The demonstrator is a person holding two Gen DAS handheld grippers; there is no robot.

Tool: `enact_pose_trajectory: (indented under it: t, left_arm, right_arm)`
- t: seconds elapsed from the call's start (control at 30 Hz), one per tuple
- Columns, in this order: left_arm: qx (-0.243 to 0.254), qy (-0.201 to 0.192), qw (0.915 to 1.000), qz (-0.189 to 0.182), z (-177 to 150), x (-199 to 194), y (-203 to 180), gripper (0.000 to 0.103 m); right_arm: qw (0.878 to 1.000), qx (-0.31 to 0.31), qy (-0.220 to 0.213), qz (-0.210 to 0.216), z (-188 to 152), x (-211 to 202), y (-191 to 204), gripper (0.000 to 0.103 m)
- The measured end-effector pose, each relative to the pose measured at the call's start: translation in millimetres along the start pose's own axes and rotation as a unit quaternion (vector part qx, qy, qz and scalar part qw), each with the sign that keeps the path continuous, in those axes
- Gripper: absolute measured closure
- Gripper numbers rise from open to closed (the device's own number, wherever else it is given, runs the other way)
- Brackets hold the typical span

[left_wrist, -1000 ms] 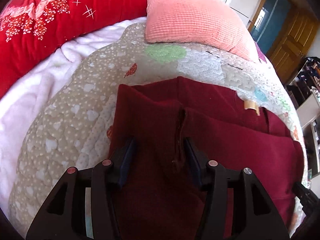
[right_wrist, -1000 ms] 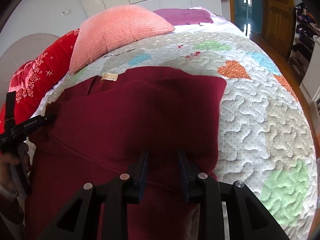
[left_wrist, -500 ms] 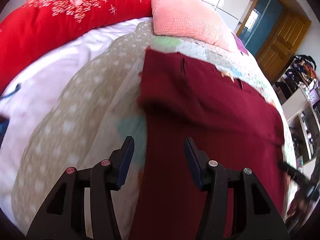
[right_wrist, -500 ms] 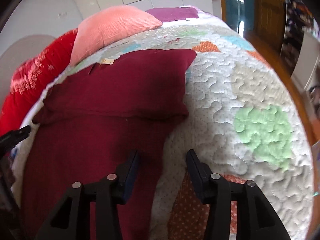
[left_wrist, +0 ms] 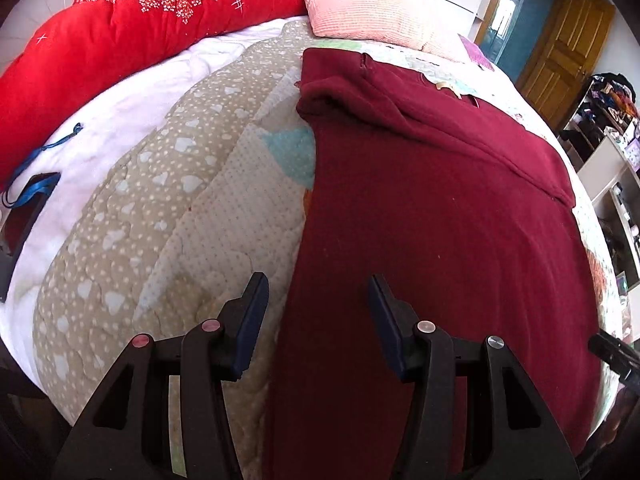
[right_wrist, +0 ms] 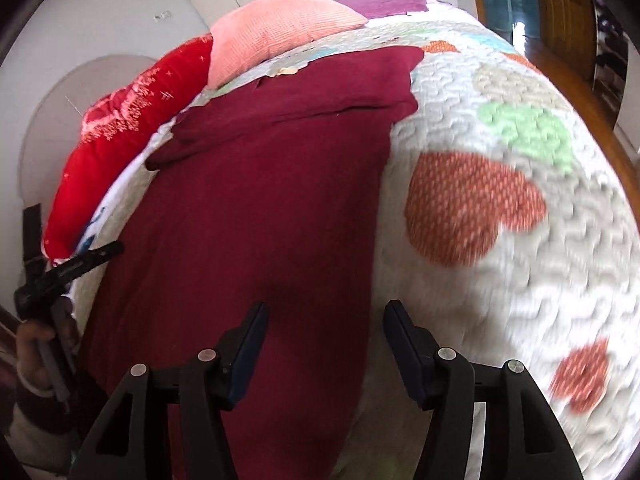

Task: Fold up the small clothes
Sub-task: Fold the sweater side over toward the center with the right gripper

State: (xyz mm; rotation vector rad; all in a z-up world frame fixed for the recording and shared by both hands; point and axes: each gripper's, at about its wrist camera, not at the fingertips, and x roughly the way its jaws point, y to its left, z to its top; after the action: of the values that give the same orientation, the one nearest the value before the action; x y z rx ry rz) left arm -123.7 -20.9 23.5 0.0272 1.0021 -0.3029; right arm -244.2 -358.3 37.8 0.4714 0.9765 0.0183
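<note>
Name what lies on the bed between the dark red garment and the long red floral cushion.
In the left wrist view, between the dark red garment and the red floral cushion lie the beige heart-print quilt and a white blanket.

We see matt maroon cloth garment (left_wrist: 432,216), rough stitched quilt (right_wrist: 520,280) w/ ribbed pink pillow (right_wrist: 276,28).

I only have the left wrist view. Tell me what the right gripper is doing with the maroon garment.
Observer: The right gripper is open. Its jaws have just been opening, and the maroon garment's right edge lies between them, unpinched.
Operator: Report what lies right of that edge.
Observer: Only the quilt, with a big orange heart patch closest to the garment.
</note>
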Motion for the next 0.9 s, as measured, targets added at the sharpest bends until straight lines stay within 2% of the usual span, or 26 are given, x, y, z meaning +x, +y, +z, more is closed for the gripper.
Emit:
enact_pose_trajectory:
  t: [0.07, 0.1, 0.13, 0.17, 0.23, 0.37, 0.47, 0.57, 0.6, 0.63, 0.7, 0.77, 0.9]
  left_arm:
    - [0.003, 0.003, 1.0000, 0.000, -2, 0, -2, 0.052]
    - [0.005, 0.003, 1.0000, 0.001, -3, -1, -4, 0.052]
    - [0.007, 0.004, 1.0000, 0.000, -4, -2, -4, 0.052]
    - [0.008, 0.005, 1.0000, -0.001, -5, -2, -4, 0.052]
    - [0.006, 0.008, 0.9999, -0.003, -8, -3, -1, 0.052]
    - [0.002, 0.013, 0.9999, -0.006, -17, -6, 5, 0.049]
    - [0.002, 0.023, 0.9996, -0.018, -25, -12, 9, 0.049]
    - [-0.009, 0.038, 0.9983, -0.043, -34, -19, 19, 0.047]
    - [-0.013, 0.043, 0.9976, -0.053, -37, -21, 22, 0.045]
    - [-0.018, 0.049, 0.9965, -0.066, -41, -23, 27, 0.042]
    - [-0.020, 0.056, 0.9953, -0.076, -48, -27, 30, 0.039]
    - [-0.015, 0.062, 0.9947, -0.081, -56, -31, 31, 0.036]
    - [-0.001, 0.067, 0.9938, -0.088, -66, -33, 24, 0.023]
  right_arm:
    - [1.000, 0.002, -0.011, 0.005, -6, 0, 1, 0.046]
    - [1.000, -0.005, -0.016, -0.003, -9, -2, 3, 0.060]
    - [0.999, -0.018, -0.021, -0.018, -10, -2, 7, 0.081]
    - [0.999, -0.029, -0.030, -0.035, -12, -5, 11, 0.086]
    - [0.998, -0.020, -0.046, -0.036, -11, -9, 9, 0.093]
    - [0.998, 0.002, -0.044, -0.042, -10, -10, -7, 0.094]
    - [0.998, 0.008, -0.044, -0.033, -13, -15, -10, 0.094]
    - [0.999, 0.021, -0.044, -0.002, -17, -28, -10, 0.092]
    - [0.999, 0.025, -0.042, 0.013, -19, -32, -10, 0.085]
    - [0.999, 0.025, -0.038, 0.026, -21, -35, -10, 0.066]
    - [0.998, 0.021, -0.023, 0.050, -28, -39, -10, 0.049]
    - [0.997, 0.016, -0.005, 0.072, -38, -40, -10, 0.049]
    - [0.996, 0.004, 0.010, 0.088, -54, -43, -10, 0.048]
